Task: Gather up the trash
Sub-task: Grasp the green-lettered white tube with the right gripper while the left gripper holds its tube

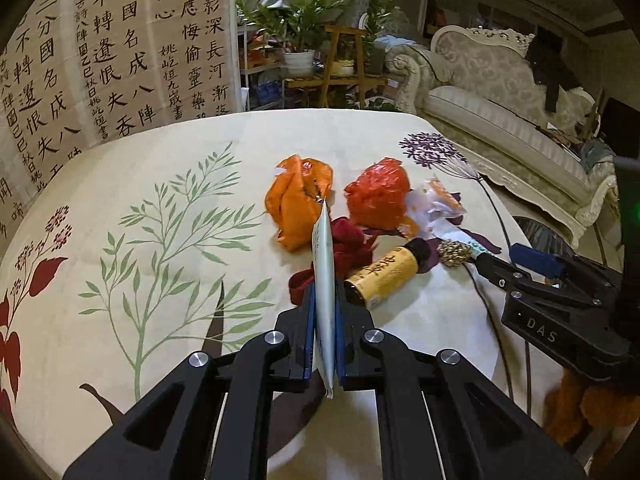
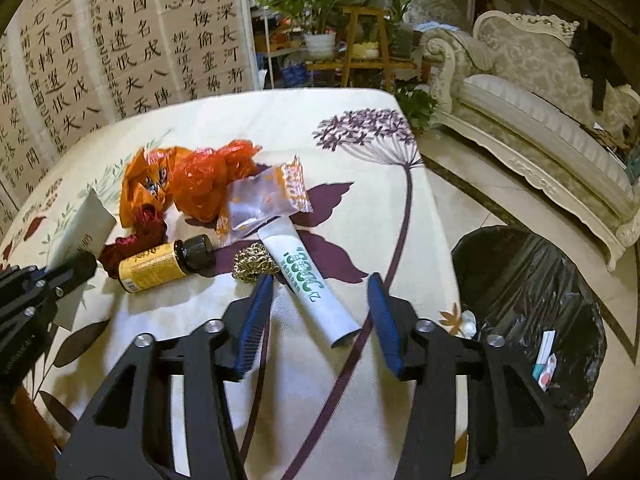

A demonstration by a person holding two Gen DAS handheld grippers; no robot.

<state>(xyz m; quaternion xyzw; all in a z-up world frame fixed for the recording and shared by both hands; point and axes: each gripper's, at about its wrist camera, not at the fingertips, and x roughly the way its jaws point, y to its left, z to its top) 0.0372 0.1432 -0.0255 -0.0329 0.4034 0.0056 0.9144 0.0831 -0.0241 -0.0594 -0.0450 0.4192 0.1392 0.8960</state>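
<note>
L gripper (image 1: pixel 325 300) fingers clamp a flat packet (image 1: pixel 324 280); R gripper (image 2: pixel 320 312) fingers wide apart over tube (image 2: pixel 312 280).

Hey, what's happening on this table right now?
Someone is clearing trash off a floral tablecloth. The left hand-held gripper is shut on a flat pale packet. The right hand-held gripper is open around a white tube, not yet gripping. Orange wrappers and a small bottle remain; a black-lined bin stands beside the table.

Home living room: ornate sofa (image 2: pixel 532 116), houseplants (image 2: pixel 320 12).
</note>
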